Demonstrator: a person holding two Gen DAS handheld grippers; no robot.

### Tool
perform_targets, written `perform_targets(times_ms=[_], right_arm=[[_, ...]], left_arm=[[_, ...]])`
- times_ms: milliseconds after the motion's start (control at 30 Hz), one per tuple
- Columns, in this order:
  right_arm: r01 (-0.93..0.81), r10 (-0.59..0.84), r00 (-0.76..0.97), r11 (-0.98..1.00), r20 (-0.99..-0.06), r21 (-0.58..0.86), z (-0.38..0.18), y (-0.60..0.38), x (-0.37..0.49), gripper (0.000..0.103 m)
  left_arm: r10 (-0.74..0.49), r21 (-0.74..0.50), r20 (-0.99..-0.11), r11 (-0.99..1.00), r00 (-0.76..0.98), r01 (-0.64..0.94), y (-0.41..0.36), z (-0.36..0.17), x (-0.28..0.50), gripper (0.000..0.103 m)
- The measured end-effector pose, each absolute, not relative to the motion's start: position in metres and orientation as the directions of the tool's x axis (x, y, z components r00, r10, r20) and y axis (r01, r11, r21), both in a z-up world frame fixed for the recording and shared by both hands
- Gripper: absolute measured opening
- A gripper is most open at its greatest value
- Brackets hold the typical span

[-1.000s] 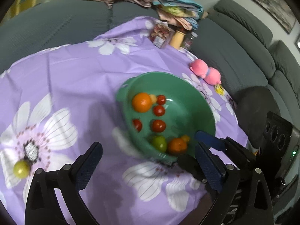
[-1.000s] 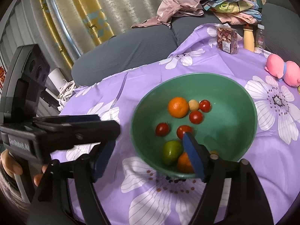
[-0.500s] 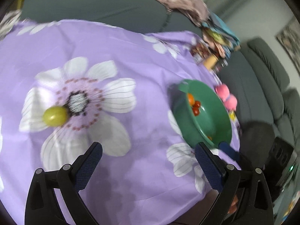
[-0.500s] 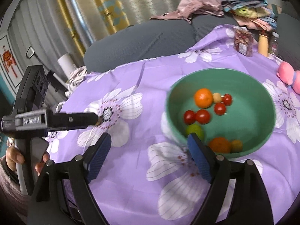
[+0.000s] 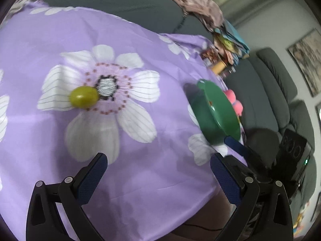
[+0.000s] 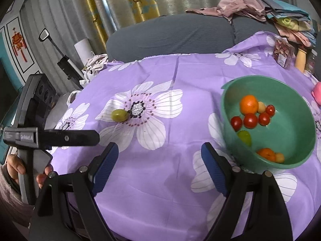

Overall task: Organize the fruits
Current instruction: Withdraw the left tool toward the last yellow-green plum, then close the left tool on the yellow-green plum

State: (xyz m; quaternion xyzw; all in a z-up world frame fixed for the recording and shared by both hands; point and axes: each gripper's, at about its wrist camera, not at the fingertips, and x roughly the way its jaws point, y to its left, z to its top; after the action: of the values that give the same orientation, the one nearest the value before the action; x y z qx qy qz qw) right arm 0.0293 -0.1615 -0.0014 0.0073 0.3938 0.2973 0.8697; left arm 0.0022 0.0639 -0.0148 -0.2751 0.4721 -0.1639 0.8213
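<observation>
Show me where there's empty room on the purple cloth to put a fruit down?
The widest bare stretch is the purple cloth between the green fruit on the flower print and the green bowl. The far corner, by the snack packet and bottles, is crowded.

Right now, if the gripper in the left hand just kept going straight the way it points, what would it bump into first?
Probably only the purple flowered cloth. The left gripper stands open and tilts down at bare fabric; the green fruit lies off to its left, though depth is hard to judge here.
</observation>
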Motion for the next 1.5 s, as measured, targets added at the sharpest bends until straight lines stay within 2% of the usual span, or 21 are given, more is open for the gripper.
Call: perform_targets(times_ms=[100,400,567,767,1033,1200,1233,1300,1333,1500], right_arm=[[-0.526,0.527,0.5,0.815,-0.687,0.243,-0.003,-0.153,0.028,0.085],[-0.547,0.529,0.457,0.801,-0.715,0.243,-0.012,-0.132,0.03,0.085],[-0.562,0.537,0.431,0.788,-0.725,0.25,-0.016,-0.116,0.034,0.085],[-0.586,0.561,0.387,0.762,-0.732,0.275,-0.024,-0.098,0.042,0.085],[-0.596,0.593,0.331,0.735,-0.734,0.325,-0.034,-0.077,0.063,0.085],[-0.608,0.61,0.298,0.714,-0.734,0.347,-0.042,-0.062,0.076,0.084],[-0.61,0.618,0.288,0.707,-0.731,0.358,-0.044,-0.058,0.079,0.084],[-0.612,0.629,0.277,0.698,-0.727,0.371,-0.045,-0.054,0.083,0.083],[-0.614,0.633,0.271,0.694,-0.725,0.376,-0.046,-0.05,0.086,0.082],[-0.62,0.655,0.239,0.671,-0.717,0.407,-0.054,-0.038,0.097,0.077]], left_arm=[[-0.481,-0.572,-0.707,0.82,0.518,-0.02,0.075,-0.016,-0.001,0.102],[-0.468,-0.542,-0.697,0.84,0.544,0.028,0.085,-0.018,-0.008,0.101],[-0.36,-0.422,-0.741,0.906,0.566,0.024,0.093,-0.014,-0.012,0.101],[-0.328,-0.398,-0.748,0.917,0.577,0.005,0.109,-0.014,-0.012,0.101],[-0.366,-0.448,-0.731,0.894,0.576,-0.001,0.125,-0.018,0.0,0.101],[-0.399,-0.459,-0.71,0.887,0.58,0.049,0.123,-0.01,0.018,0.1],[-0.397,-0.452,-0.716,0.89,0.574,0.052,0.122,-0.012,0.024,0.099],[-0.4,-0.448,-0.725,0.892,0.56,0.058,0.12,-0.015,0.035,0.089],[-0.404,-0.449,-0.728,0.892,0.553,0.06,0.119,-0.017,0.039,0.088],[-0.412,-0.445,-0.751,0.893,0.516,0.064,0.114,-0.029,0.058,0.087]])
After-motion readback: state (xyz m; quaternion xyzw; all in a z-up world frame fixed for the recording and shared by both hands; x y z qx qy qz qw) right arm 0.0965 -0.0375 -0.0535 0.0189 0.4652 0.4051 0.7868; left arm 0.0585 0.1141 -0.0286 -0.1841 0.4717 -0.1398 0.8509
